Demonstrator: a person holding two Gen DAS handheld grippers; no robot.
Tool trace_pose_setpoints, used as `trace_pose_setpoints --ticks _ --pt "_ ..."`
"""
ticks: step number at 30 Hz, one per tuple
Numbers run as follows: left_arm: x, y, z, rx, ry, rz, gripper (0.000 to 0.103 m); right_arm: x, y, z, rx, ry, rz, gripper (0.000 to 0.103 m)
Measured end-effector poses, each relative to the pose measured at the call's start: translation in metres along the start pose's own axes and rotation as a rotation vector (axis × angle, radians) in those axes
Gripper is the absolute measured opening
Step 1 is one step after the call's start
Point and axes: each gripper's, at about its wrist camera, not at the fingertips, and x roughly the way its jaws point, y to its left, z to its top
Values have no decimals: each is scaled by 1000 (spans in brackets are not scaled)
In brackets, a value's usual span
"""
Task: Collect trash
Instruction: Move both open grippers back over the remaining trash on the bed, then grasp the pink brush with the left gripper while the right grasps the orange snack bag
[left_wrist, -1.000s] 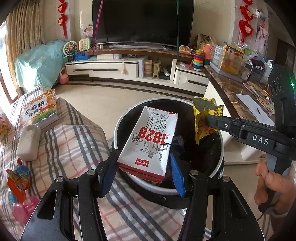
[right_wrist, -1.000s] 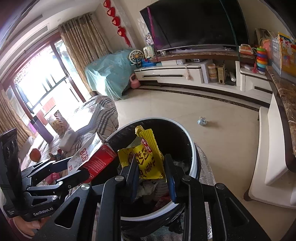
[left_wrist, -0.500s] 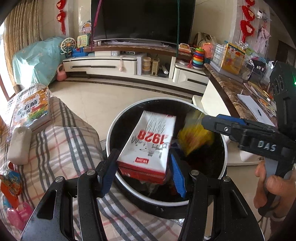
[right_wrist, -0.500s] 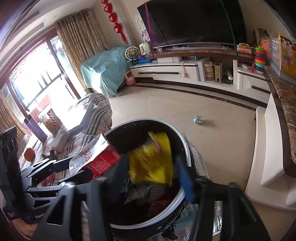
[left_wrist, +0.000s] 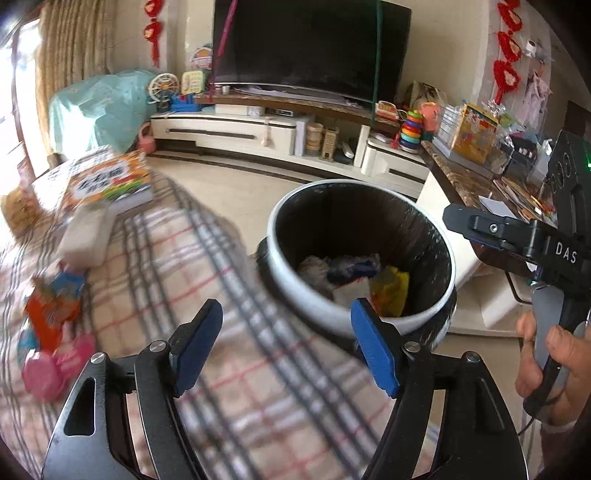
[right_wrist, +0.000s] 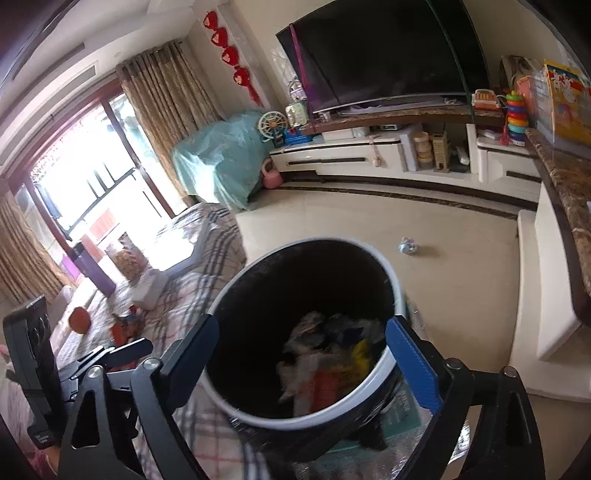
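A round bin (left_wrist: 424, 314) with a white rim and black liner stands beside a plaid-covered couch (left_wrist: 229, 332). It holds crumpled trash, with a yellow snack bag (left_wrist: 389, 291) on top. My left gripper (left_wrist: 286, 343) is open and empty, over the couch edge just left of the bin. My right gripper (right_wrist: 299, 354) is open and empty above the bin (right_wrist: 397, 291), looking down on the trash and yellow bag (right_wrist: 360, 356). The right gripper's body also shows in the left wrist view (left_wrist: 517, 236). The milk carton cannot be made out.
On the couch lie a picture book (left_wrist: 110, 181), a white pack (left_wrist: 83, 236), an orange wrapper (left_wrist: 51, 310) and a pink item (left_wrist: 55, 369). A small crumpled piece (right_wrist: 407, 246) lies on the floor. A TV cabinet (left_wrist: 258, 133) and a stone counter (left_wrist: 476, 184) stand beyond.
Both grippers opened. The carton left my left gripper and the yellow bag dropped from my right one into the bin. My left gripper swung left over the couch.
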Motion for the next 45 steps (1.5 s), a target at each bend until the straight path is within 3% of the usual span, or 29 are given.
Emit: trace_pose_setpoints --ticks 14,25,38,45 --pt "-59 71 -58 -128 -33 114 75 3 71 -39 -56 54 116 95" --pt "-79 140 -94 -244 -13 185 75 28 127 -65 -126 127 177 95" --pt "-63 179 -76 -134 2 194 79 48 159 -64 -163 147 206 95" --pt "-31 187 -64 -45 61 196 79 61 165 -57 -150 155 214 95"
